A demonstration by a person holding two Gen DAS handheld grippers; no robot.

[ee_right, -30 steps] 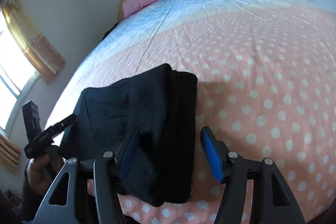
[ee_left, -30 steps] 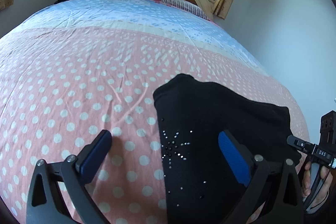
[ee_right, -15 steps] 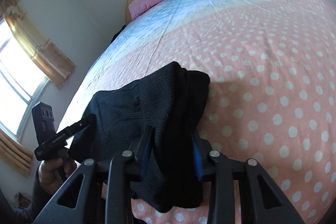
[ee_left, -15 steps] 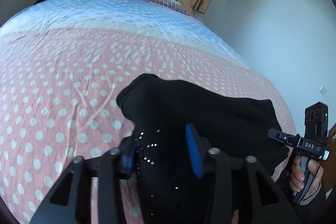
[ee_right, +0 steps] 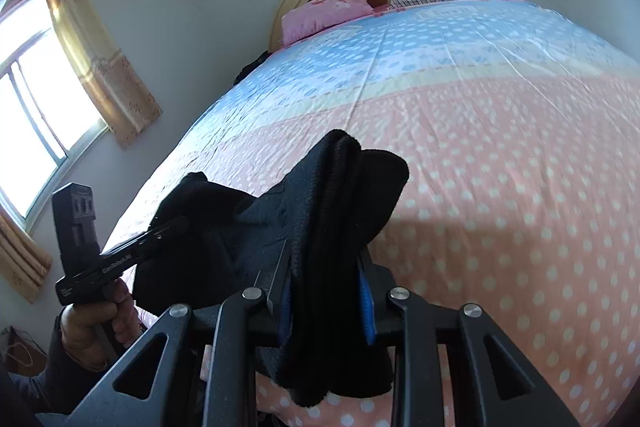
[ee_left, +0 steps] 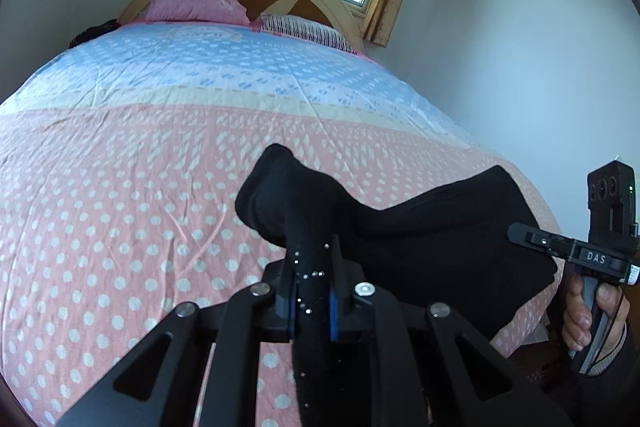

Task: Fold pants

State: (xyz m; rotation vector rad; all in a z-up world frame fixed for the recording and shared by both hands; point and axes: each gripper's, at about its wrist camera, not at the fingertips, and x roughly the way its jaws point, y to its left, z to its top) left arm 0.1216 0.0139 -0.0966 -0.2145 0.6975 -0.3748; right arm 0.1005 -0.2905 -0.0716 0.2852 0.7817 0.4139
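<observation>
**Item: black pants, lifted at the bed's near edge**

Pants (ee_left: 440, 227): held above the bed (ee_left: 120, 187), sagging between grips.
Left claw (ee_left: 312, 299): clamped on one end.
Right claw (ee_right: 326, 291): clamped on the bunched other end.
Risk: thick layers might slip out, undoing the fold.

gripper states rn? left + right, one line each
Left gripper: closed, clamping one end of the black pants.
Right gripper: closed, clamping the other end of the pants, bunched between its blue pads.
</observation>
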